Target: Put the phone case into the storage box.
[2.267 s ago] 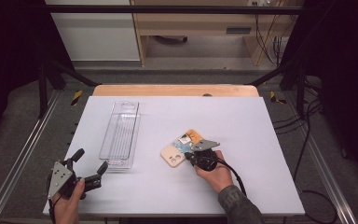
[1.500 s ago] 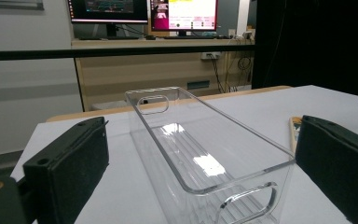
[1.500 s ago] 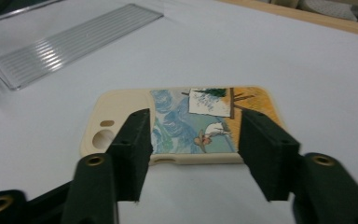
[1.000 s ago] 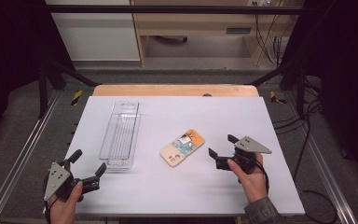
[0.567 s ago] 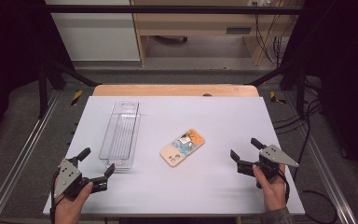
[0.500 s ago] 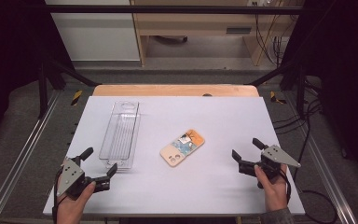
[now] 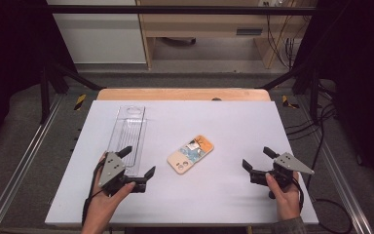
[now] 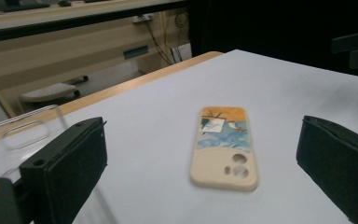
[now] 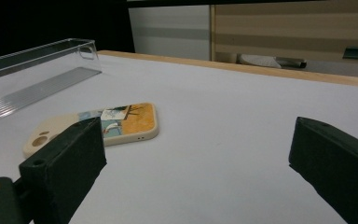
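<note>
A phone case (image 7: pixel 190 153) with a beige, blue and orange picture lies flat on the white table (image 7: pixel 233 122), camera holes toward the near left. It also appears in the left gripper view (image 8: pixel 223 148) and in the right gripper view (image 9: pixel 98 123). My left gripper (image 7: pixel 137 165) is open, low over the table left of the case, jaws wide with nothing between them. My right gripper (image 7: pixel 258 158) is open too, well right of the case, and holds nothing.
A clear plastic tray (image 7: pixel 128 134) lies lengthwise at the left of the table, just beyond my left gripper; it appears again as the clear tray (image 9: pixel 32 70) in the right gripper view. A wooden strip (image 7: pixel 182 94) runs along the far edge. Metal frame rails flank both sides.
The right gripper let go of the phone case and drew back to the right, near the front edge. The left gripper moved right and forward, toward the tray's near end and the case.
</note>
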`<state>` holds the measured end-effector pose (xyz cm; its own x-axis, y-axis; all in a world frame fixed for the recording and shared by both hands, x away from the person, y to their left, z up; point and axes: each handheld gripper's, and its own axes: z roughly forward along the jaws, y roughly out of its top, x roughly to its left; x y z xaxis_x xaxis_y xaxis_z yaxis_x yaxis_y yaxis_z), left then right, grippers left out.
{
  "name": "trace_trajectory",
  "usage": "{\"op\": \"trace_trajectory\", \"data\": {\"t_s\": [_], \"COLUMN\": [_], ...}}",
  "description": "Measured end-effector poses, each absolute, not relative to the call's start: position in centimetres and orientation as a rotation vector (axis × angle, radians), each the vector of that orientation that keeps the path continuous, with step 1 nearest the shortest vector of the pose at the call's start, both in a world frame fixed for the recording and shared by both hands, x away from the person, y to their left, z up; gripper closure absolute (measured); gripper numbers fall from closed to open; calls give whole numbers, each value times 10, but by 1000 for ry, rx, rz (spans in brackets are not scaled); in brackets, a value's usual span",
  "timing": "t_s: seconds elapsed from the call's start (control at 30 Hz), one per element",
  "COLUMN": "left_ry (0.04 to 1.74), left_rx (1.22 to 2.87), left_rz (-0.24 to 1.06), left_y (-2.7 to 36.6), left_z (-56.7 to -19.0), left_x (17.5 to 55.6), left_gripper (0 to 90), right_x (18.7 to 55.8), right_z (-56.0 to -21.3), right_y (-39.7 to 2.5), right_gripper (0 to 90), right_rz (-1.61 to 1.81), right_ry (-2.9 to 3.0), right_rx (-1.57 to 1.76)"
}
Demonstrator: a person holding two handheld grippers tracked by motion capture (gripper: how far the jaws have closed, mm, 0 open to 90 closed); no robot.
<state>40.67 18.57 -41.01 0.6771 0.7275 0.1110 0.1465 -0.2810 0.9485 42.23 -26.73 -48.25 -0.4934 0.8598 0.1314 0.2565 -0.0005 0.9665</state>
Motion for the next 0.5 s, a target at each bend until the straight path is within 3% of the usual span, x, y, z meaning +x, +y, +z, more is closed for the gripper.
{"op": "trace_trajectory", "data": {"t_s": [0.3, 0.5], "left_ry": [663, 700], "left_rx": [1931, 1958], "left_rz": [559, 517], "left_y": [130, 117], "left_z": [-418, -428], "left_x": [436, 451], "left_gripper": [17, 18], "right_x": [421, 422], "right_z": [-484, -485], "right_y": [-270, -268], "right_gripper": [37, 37], "right_rz": [1528, 1526], "right_ry": [1767, 1779], "right_rx": [1155, 1153]}}
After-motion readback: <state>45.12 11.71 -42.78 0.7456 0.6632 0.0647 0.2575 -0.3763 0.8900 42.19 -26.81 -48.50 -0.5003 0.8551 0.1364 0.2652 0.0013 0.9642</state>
